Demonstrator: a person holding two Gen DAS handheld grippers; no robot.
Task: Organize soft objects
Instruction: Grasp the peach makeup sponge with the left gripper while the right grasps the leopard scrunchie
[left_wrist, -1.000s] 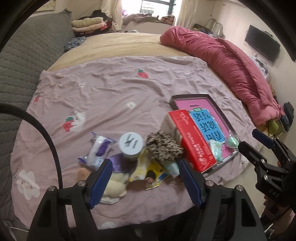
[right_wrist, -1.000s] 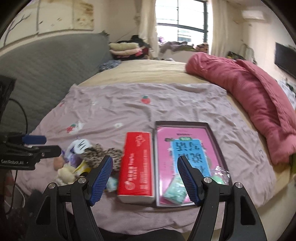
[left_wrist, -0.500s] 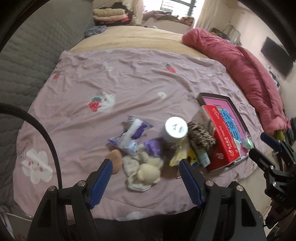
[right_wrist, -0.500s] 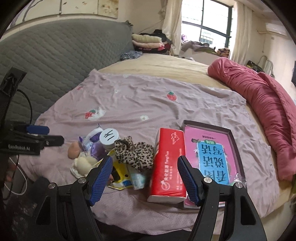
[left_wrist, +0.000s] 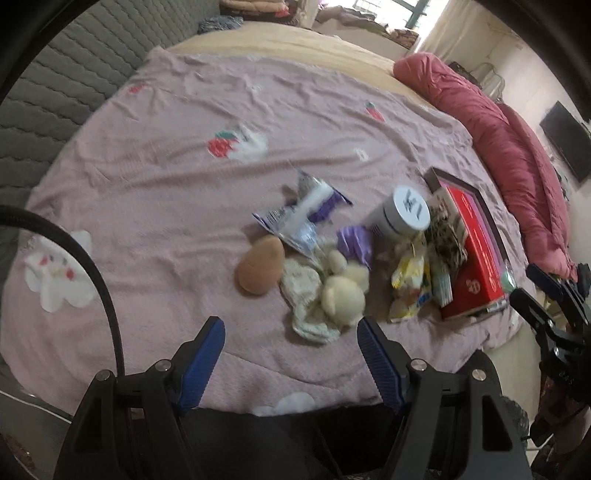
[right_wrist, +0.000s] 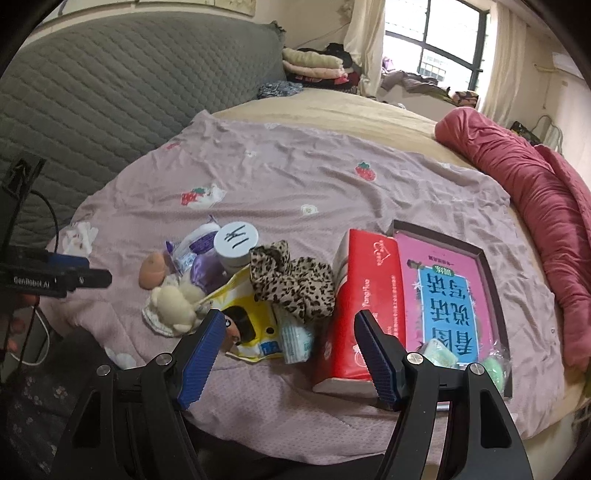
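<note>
We are at the approach: nothing is picked up yet. Our left gripper (left_wrist: 290, 345) hangs over the near edge of the sheet (left_wrist: 155, 192) with its jaws wide apart and empty, and the right gripper (right_wrist: 290, 341) is likewise wide open and holds nothing.

Taking the white jar (left_wrist: 404, 218) as landmark, the soft things lie in a heap around it: the cream plush (left_wrist: 341, 295) just in front of it on a pale cloth, the tan sponge (left_wrist: 260, 264) to the plush's left, the leopard scrunchie (right_wrist: 291, 282) touching the jar's right side. Beyond the scrunchie stands the red tissue pack (right_wrist: 365, 291), leaning on the tray (right_wrist: 491, 273).

We judge the plush to be the left gripper's likely first pick, since it lies nearest its right jaw. The next move calls for centring the jaws over it and lowering, without catching the cloth beneath.
</note>
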